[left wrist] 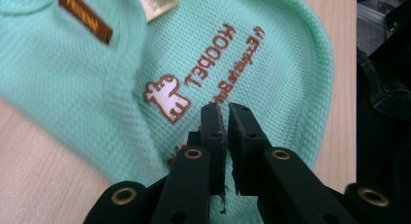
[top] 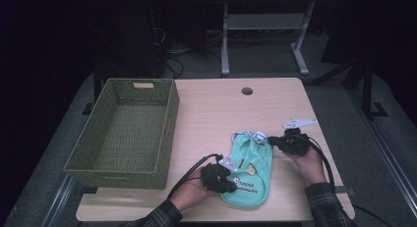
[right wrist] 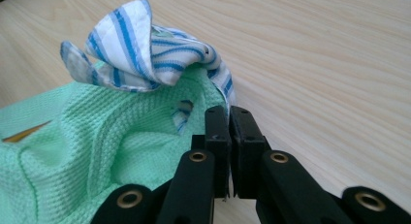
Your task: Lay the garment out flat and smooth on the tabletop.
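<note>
Left gripper [top: 231, 184] on mint garment [top: 253, 165], right gripper [top: 272, 141] at its collar.

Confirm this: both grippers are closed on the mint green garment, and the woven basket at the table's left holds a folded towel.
Not quite. The high view shows the green woven basket empty. The left gripper and right gripper are indeed closed on the mint green garment.

High view: fixed above the person's side, facing forward and down over the whole surface [top: 211, 109]. Left and right gripper views: each rides a hand-held gripper, looking along its jaws from very close. All three share the mint garment [top: 251, 170] [left wrist: 271, 73] [right wrist: 97, 151].
</note>
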A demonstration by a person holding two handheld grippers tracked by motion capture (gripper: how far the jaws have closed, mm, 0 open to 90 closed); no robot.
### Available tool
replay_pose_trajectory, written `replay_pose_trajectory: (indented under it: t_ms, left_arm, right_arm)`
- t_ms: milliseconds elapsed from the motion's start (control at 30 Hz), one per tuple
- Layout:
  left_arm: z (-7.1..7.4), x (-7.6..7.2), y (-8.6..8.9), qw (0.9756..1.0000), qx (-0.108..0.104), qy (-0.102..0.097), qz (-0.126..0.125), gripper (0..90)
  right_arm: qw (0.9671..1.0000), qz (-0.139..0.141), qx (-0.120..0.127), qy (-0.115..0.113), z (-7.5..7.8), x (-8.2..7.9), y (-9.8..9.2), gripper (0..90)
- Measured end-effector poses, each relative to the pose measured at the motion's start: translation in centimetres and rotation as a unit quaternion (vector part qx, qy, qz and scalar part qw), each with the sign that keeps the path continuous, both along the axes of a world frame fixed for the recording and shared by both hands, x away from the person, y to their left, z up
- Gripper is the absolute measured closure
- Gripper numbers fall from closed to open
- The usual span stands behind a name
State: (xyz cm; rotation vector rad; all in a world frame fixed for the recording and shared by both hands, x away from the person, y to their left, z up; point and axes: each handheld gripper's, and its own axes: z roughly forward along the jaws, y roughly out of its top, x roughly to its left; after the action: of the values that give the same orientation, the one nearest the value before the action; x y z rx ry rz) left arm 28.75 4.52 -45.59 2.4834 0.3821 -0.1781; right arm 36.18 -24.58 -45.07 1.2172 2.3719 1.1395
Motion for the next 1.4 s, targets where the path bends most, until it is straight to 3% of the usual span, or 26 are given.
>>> replay_pose_trajectory:
  t_ms: [167,300,400,633,1033,1200,1400]
  left_arm:
    - [0.2,0.1,0.0,0.9999,0.007,-0.007,-0.002,82.3]
    - [0.4,0.0,0.0,0.9998,0.011,-0.014,0.002,76.5]
    - [1.2,0.0,0.3,0.9997,-0.004,-0.018,0.013,74.7]
    - [2.7,0.6,2.1,0.9968,-0.028,-0.046,0.059,77.4]
    - [2.8,3.9,2.5,0.9909,-0.024,-0.060,0.118,67.4]
    - [2.4,4.8,2.4,0.9914,-0.011,-0.048,0.121,62.2]
    - [2.3,3.3,1.6,0.9940,-0.014,-0.044,0.100,68.3]
  right_arm:
    - [1.0000,-0.002,0.003,0.003,-0.4,0.0,-0.5,86.0]
    - [0.9998,0.002,0.022,-0.001,-0.2,0.0,-0.6,72.3]
    - [0.9995,-0.002,0.030,-0.003,0.1,-0.2,-1.0,67.3]
    - [0.9994,-0.002,0.034,-0.002,0.4,-0.9,-1.4,73.5]
    - [0.9993,-0.010,0.035,0.008,0.3,-2.1,-2.0,73.4]
    - [0.9991,-0.015,0.037,0.012,0.1,-2.2,-2.4,72.5]
    - [0.9991,-0.011,0.038,0.013,-0.2,-2.0,-2.3,75.8]
